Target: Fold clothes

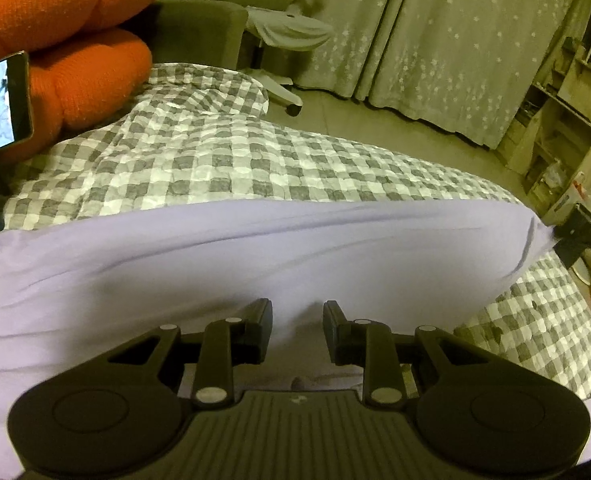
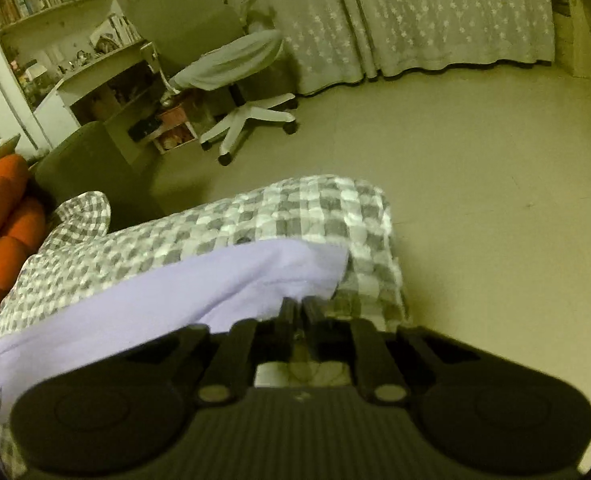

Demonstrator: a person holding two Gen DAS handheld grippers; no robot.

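A pale lilac cloth garment lies stretched across the grey-and-white checked quilt on the bed, its far edge running toward the bed's foot corner. The left gripper hovers over the garment's near part, jaws apart with a fold of cloth rising between them; whether the pads press it is hard to tell. The right gripper has its jaws together at the garment's corner; motion blur hides whether cloth is pinched. An orange padded cushion is cut off at the bed's head end.
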